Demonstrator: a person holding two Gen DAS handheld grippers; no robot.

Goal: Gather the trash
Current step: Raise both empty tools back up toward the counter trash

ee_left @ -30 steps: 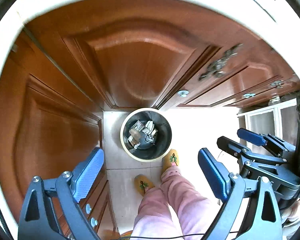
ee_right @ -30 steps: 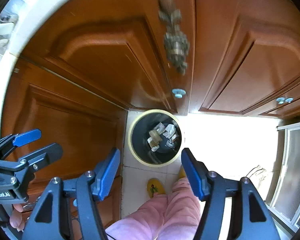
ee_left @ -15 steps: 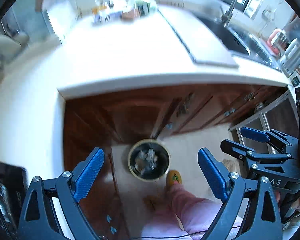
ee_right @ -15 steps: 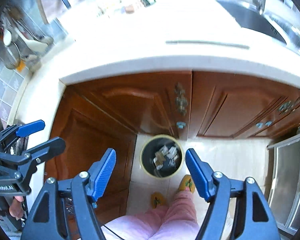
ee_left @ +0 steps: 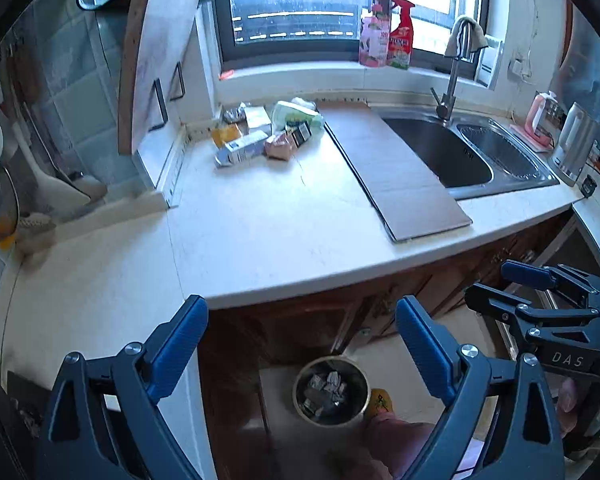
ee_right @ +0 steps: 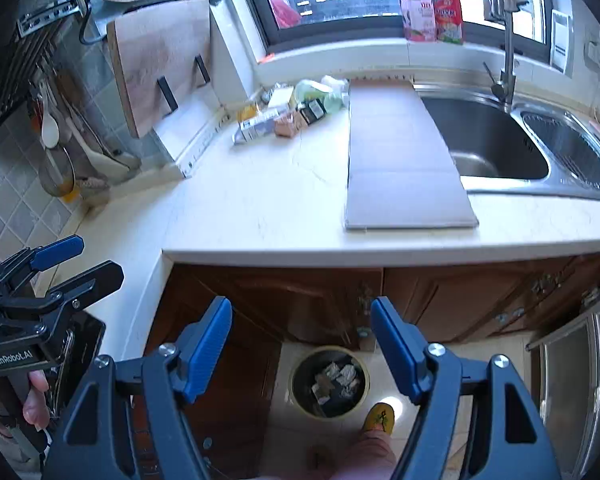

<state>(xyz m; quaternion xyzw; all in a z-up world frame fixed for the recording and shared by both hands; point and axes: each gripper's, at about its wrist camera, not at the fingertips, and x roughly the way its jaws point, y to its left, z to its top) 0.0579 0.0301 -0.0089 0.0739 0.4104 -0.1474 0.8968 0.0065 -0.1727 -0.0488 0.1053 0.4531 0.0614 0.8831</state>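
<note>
A pile of trash (ee_left: pixel 268 134) lies at the back of the white counter (ee_left: pixel 260 232) near the window: small boxes, a carton and a green-white bag; it also shows in the right wrist view (ee_right: pixel 292 114). A round bin (ee_left: pixel 331 396) with crumpled paper stands on the floor below the counter edge, also in the right wrist view (ee_right: pixel 329 382). My left gripper (ee_left: pixel 300 348) is open and empty above the bin. My right gripper (ee_right: pixel 302 344) is open and empty, held level with the left.
A flat cardboard sheet (ee_left: pixel 396 172) lies on the counter beside the steel sink (ee_left: pixel 452 156). A cutting board (ee_left: pixel 152 64) leans at the back left. Spray bottles (ee_left: pixel 386 32) stand on the sill. Brown cabinets (ee_right: pixel 440 300) and my slippered foot (ee_right: pixel 380 416) are below.
Both grippers have risen and tilted up from facing the cabinet doors and bin to looking over the counter top. Both stay open and empty.
</note>
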